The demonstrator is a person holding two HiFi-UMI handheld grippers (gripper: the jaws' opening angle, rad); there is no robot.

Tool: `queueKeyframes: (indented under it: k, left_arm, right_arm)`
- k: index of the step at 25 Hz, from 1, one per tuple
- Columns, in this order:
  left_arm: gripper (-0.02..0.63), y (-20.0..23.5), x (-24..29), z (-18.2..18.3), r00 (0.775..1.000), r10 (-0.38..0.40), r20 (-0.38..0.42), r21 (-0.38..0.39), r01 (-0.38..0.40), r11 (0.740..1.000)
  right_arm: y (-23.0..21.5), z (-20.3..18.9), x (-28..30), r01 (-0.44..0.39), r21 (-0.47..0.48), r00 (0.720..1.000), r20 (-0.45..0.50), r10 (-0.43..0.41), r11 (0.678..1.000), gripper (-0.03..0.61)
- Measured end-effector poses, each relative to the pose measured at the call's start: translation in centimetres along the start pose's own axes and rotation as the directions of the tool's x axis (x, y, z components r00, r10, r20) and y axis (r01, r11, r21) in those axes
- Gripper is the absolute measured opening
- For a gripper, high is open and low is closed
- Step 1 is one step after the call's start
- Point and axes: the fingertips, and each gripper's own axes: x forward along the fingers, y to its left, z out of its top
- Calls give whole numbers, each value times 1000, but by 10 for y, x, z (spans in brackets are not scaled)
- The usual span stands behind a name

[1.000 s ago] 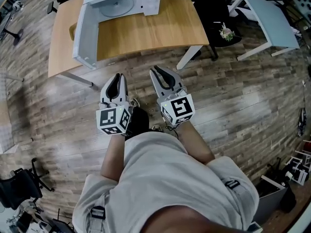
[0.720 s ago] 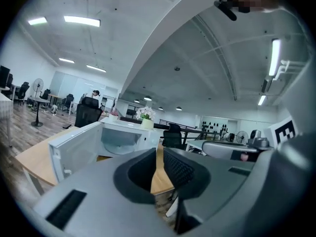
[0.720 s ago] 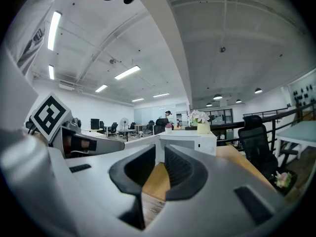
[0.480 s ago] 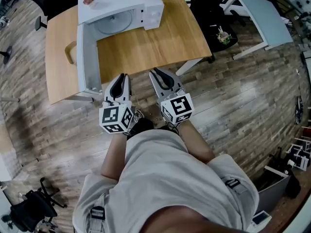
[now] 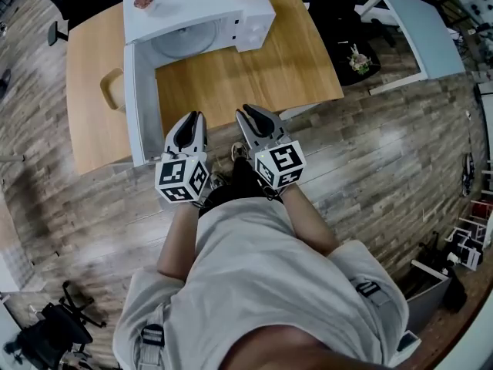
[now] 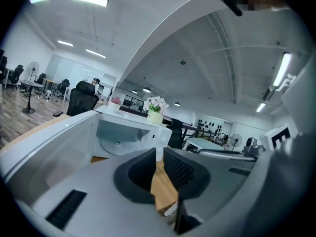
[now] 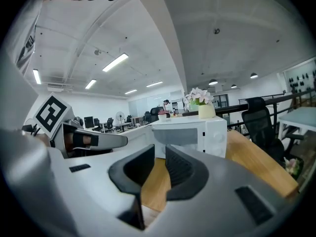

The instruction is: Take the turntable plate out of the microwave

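White microwave's (image 5: 196,6) turntable plate (image 5: 183,40), far beyond jaws, right gripper's (image 7: 159,154) opening

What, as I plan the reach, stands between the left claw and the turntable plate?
Nothing visible: the microwave door is swung wide open, and only bare table lies between the left claw and the turntable plate.

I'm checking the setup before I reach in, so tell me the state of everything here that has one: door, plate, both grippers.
microwave door: wide open, swung out over the table.
turntable plate: lying flat inside the microwave, not yet taken out.
left gripper: jaws a little apart, nothing between them.
right gripper: jaws apart, just been opening, nothing between them.
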Motion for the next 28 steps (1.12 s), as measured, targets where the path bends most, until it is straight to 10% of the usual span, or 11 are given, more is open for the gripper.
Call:
queueKeyframes:
  k: [18,28]
  left_arm:
    - [61,67,119,1,980,170,-105,-8,-172,985]
    - [63,94,140,-30,966,208,-157,-163,-233,959]
  right_arm:
    - [-88,-1,136,-186,53,978,-86,190,981,81]
    - [-101,-46,166,-234,169,947,-182,263,957,81]
